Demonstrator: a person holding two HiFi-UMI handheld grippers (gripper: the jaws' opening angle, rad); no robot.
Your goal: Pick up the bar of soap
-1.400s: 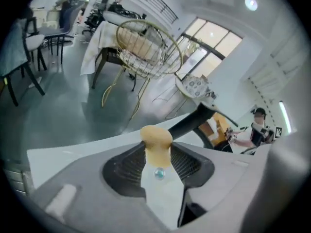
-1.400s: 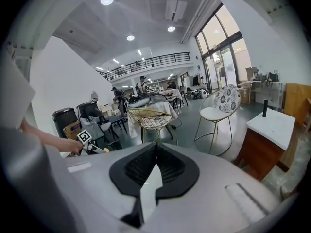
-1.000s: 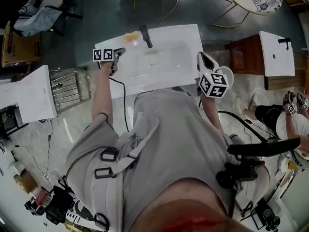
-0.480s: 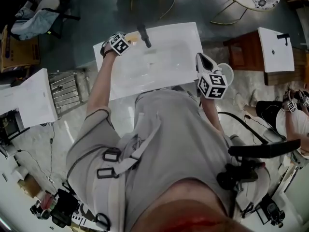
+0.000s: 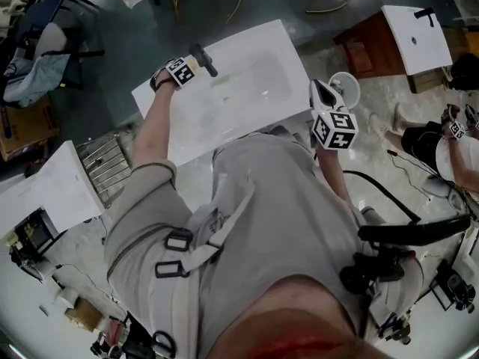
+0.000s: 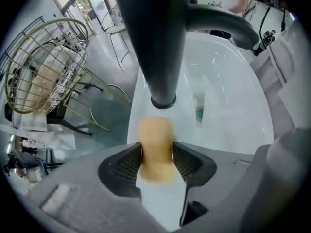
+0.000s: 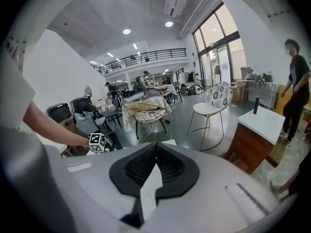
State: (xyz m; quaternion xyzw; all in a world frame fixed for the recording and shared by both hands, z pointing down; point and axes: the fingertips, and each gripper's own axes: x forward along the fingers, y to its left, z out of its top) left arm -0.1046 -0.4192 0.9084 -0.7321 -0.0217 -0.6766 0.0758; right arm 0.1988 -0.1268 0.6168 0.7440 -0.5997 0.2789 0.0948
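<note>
The tan bar of soap [image 6: 154, 130] lies on the white sink's [image 6: 228, 110] back rim, just in front of the black faucet [image 6: 160, 57]. My left gripper [image 6: 157, 149] points straight down over it. Its jaws have just been opening and the soap stands between the two pads, filling the gap. In the head view the left gripper [image 5: 179, 71] sits at the sink's [image 5: 247, 88] far left corner beside the faucet [image 5: 203, 60] and hides the soap. My right gripper [image 5: 318, 90] hovers off the sink's right edge, shut and empty; its own view shows the right gripper [image 7: 156, 147] with pads together.
A gold wire chair [image 6: 43, 67] stands behind the sink. A wooden cabinet with a white top [image 5: 389, 43] is at the right, and another white basin [image 5: 45, 189] with a metal rack [image 5: 105, 163] at the left. A person [image 5: 449, 148] sits at the far right.
The left gripper swung from the sink's left edge to the faucet corner, rolled, and dropped over the soap, which it now covers in the head view. The right gripper shifted only slightly.
</note>
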